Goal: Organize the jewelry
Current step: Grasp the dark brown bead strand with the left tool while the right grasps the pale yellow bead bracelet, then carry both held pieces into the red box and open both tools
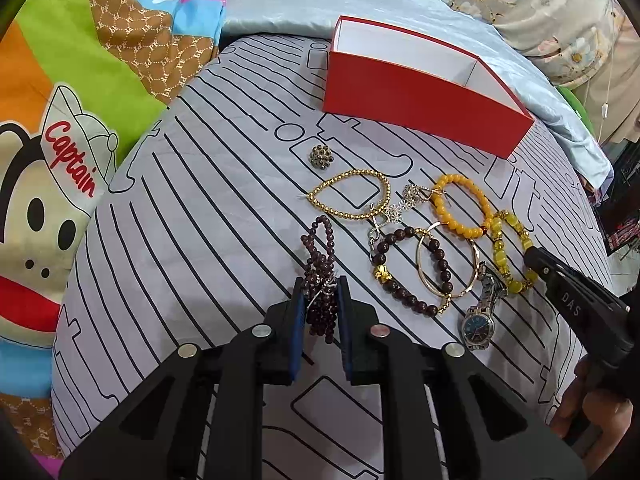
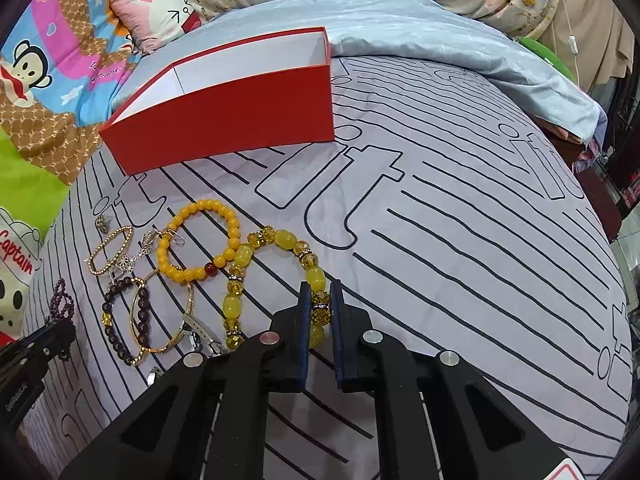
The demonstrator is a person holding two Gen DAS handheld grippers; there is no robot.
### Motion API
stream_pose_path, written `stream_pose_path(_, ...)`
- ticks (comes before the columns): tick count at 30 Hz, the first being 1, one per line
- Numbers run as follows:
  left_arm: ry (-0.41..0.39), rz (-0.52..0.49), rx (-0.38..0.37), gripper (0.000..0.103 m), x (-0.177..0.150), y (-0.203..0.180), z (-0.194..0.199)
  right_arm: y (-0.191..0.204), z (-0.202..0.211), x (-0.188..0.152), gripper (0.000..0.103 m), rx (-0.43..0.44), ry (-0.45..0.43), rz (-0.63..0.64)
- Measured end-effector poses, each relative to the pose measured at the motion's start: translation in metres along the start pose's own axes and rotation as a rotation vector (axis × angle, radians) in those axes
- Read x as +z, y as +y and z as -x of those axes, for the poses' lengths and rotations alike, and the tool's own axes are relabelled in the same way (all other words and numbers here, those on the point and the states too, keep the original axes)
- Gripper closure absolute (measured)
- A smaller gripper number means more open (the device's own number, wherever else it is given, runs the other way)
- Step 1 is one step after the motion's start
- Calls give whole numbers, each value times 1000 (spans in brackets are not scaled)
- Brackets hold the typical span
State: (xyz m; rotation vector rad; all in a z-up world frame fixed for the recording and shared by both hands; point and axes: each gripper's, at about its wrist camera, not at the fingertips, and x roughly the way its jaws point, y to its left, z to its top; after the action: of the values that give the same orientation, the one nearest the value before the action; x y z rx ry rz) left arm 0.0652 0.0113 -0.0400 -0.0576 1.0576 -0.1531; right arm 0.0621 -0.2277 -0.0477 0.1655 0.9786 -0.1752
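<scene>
Both grippers are clamped on beads: the left gripper (image 1: 320, 300) pinches a bunched strand of dark purple beads (image 1: 320, 264), and the right gripper (image 2: 320, 308) is pressed together on the near side of a chunky yellow glass-bead bracelet (image 2: 276, 280). Both pieces lie on the striped bedsheet (image 2: 460, 260), well short of the open red box (image 2: 224, 120) where they presumably belong.

The purple strand is looped several times, so lifting it could let slack coils dangle and drag across the bed. The yellow bracelet touches the orange bead bracelet (image 2: 200, 240) at its far end, so a quick pull may tug that neighbour along. Round beads are slippery between flat pads, and either piece could twist free mid-carry. Nearby, the gold bangle (image 1: 448, 264), brown bead bracelet (image 1: 408, 272) and wristwatch (image 1: 478, 320) overlap, so a low sweep might snag them. The soft bed could also tip the box if it is bumped.
</scene>
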Motion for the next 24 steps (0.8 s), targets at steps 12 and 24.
stream_pose_path(12, -48, -29, -28, 89, 14, -7, 23, -15, 56, 17, 95, 11, -104, -9)
stream_pose_path(24, -149, -88, -82, 89, 88, -28, 41, 1, 88, 94, 95, 120, -227, 33)
